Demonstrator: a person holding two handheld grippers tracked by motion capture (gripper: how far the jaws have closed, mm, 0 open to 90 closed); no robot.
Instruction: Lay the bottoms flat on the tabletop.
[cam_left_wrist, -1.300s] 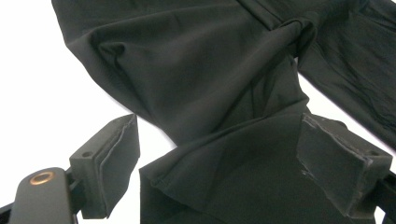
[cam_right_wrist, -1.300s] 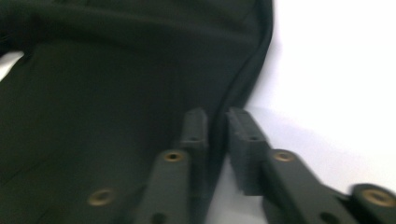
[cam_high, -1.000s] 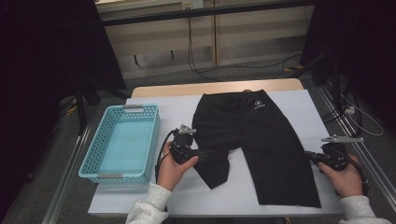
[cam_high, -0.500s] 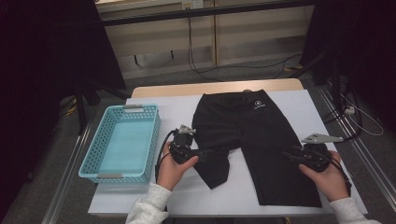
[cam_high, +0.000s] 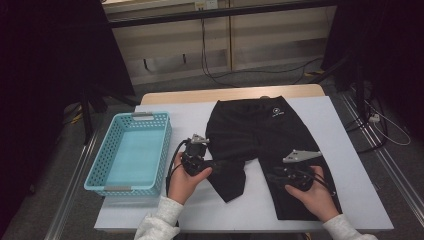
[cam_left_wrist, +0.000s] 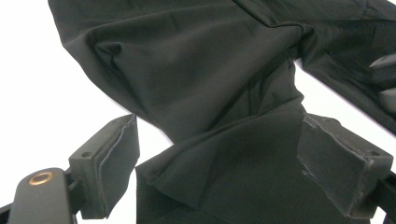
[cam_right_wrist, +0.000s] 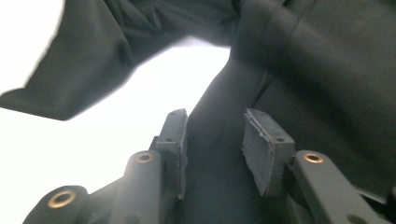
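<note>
Black shorts (cam_high: 265, 130) lie flat on the white table (cam_high: 345, 145), waistband and small white logo at the far side. The left leg is bunched and folded near my left gripper (cam_high: 210, 164). In the left gripper view that gripper (cam_left_wrist: 217, 126) stands open, jaws wide, with loose folds of the shorts (cam_left_wrist: 201, 70) lying between the pads. My right gripper (cam_high: 272, 172) rests over the right leg. In the right gripper view it (cam_right_wrist: 215, 116) is partly open; its jaws have just been closing, with the inner edge of the leg (cam_right_wrist: 327, 70) between them, not pinched.
A light blue plastic basket (cam_high: 131, 119) stands on the table's left part, beside my left hand. Bare white table shows to the right of the shorts and along the near edge. Cables trail on the floor beyond the table.
My right hand has slid left from the table's right edge onto the right leg of the shorts. The left hand and the shorts have stayed put.
</note>
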